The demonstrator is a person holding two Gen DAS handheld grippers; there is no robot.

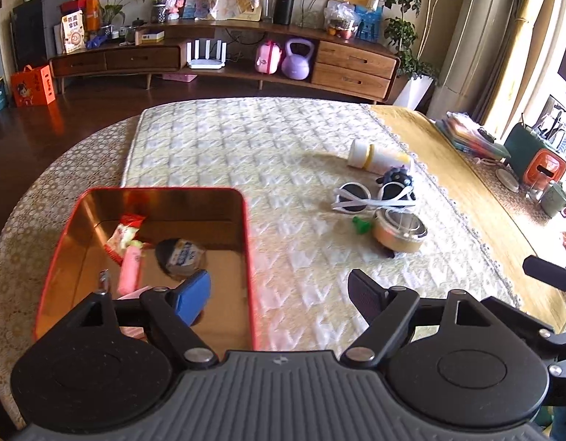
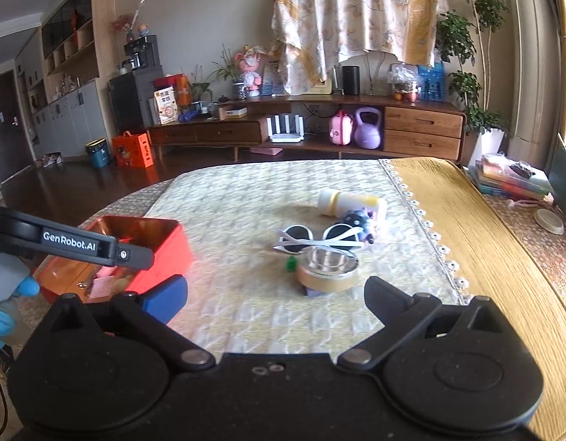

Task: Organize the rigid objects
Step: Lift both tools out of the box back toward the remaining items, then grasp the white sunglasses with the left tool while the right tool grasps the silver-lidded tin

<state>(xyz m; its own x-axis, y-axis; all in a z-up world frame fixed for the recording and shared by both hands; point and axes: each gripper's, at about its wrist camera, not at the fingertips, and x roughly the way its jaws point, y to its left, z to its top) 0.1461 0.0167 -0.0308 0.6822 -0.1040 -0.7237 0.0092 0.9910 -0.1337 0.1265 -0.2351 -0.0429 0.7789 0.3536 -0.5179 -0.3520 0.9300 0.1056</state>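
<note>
Red tin (image 1: 246, 257), gold inside, sits at the near-left of the quilted mat (image 1: 283, 154) & serves as the collection bin: already in it are a snack packet (image 1: 123, 233), a pink bar (image 1: 130, 270) & a small wrapped item (image 1: 181, 257). Left gripper (image 1: 279, 299) hovers over the tin's right wall, jaws released, nothing between them; the blue pad (image 1: 194, 299) hangs above the tin floor, which fits a drop-off pose (judgement). Right gripper (image 2: 277, 299) is held low over bare mat, jaws spread wide & empty, pointed at the loose cluster, probably to line up the next pick.

Items not yet sorted, all mid-mat, well apart from the tin:
- metal bowl (image 2: 328, 262) resting inside a tape roll (image 2: 325, 281), nearest the right gripper
- green bit (image 2: 292, 264) just beside the roll
- white sunglasses (image 2: 316, 239) behind the bowl, arms crossed
- dark spotted toy (image 2: 358, 220) touching the glasses
- white bottle (image 2: 351, 202) lying on its side, farthest back

Bottle is round & could roll if nudged
</note>
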